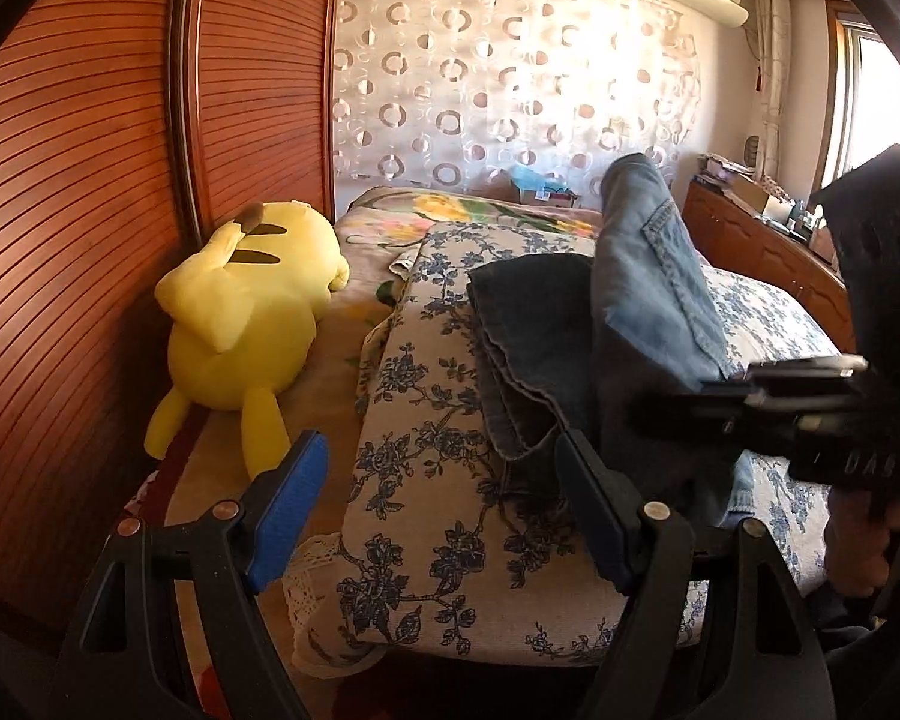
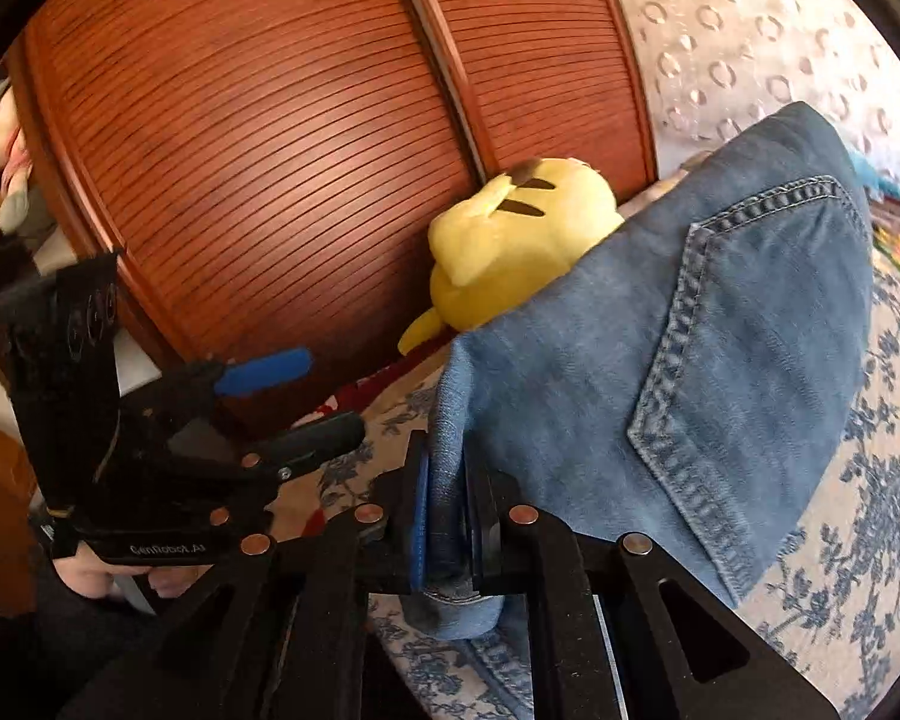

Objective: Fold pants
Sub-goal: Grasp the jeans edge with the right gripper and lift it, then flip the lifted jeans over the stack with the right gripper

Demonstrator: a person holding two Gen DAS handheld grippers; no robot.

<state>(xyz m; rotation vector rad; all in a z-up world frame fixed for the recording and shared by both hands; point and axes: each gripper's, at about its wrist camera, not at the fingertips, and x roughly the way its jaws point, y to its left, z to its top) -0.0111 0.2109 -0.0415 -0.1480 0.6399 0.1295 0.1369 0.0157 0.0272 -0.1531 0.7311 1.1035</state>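
Blue denim jeans [image 1: 648, 276] lie on the floral bedspread [image 1: 414, 396], part of them lifted in a tall fold; a darker folded part [image 1: 528, 348] lies flat beside it. My right gripper [image 2: 450, 516] is shut on the jeans' edge [image 2: 447, 480], with the back pocket [image 2: 744, 336] hanging in front of its camera. It shows as a black body in the left wrist view [image 1: 810, 414]. My left gripper [image 1: 438, 498] is open and empty, just short of the dark fold's near corner. It also shows in the right wrist view [image 2: 306, 396], jaws apart.
A yellow plush toy [image 1: 252, 312] lies on the bed's left side against a slatted wooden wardrobe [image 1: 90, 180]. A wooden footboard and cluttered cabinet [image 1: 762, 240] stand at the right. A patterned curtain [image 1: 510, 78] hangs behind the bed.
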